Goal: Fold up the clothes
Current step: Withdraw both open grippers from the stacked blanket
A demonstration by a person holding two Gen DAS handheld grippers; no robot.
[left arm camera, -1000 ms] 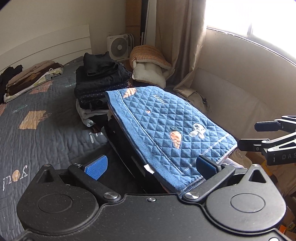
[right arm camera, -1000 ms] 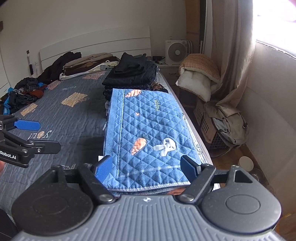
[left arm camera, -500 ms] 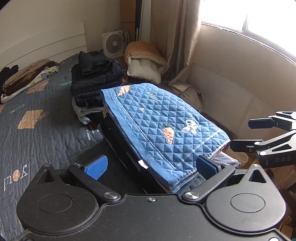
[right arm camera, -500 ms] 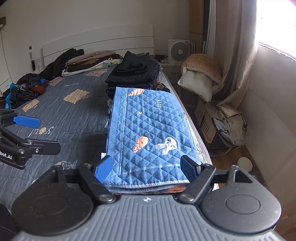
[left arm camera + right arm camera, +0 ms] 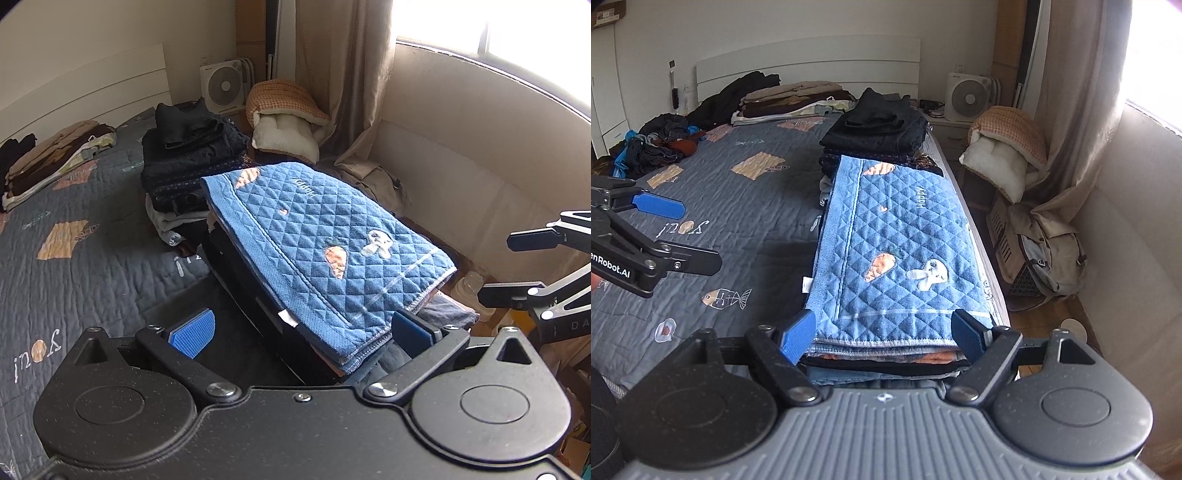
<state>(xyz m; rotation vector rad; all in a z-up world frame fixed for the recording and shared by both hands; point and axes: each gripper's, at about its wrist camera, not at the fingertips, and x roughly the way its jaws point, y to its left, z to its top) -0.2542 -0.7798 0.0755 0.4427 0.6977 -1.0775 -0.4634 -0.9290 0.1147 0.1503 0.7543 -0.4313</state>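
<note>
A folded blue quilted cloth (image 5: 325, 236) with carrots and a rabbit tops a stack of folded clothes at the bed's right edge; it also shows in the right wrist view (image 5: 901, 251). My left gripper (image 5: 303, 328) is open, its fingers wide apart at the stack's near left corner, holding nothing. My right gripper (image 5: 882, 336) is open, its blue pads either side of the stack's near end, apart from the cloth. Each gripper shows in the other's view: the right (image 5: 532, 266), the left (image 5: 665, 232).
A taller pile of dark folded clothes (image 5: 879, 129) stands behind the stack. More folded clothes (image 5: 790, 99) and a loose heap (image 5: 657, 144) lie by the headboard. Grey quilted bedspread (image 5: 738, 206) to the left. Fan (image 5: 967, 98), cushions (image 5: 1001, 147) and bag (image 5: 1045, 251) are on the floor right.
Both grippers have drawn back a little from the stack, so the stack looks slightly farther away. The blue cloth and stack have not moved. Both grippers stay open.
</note>
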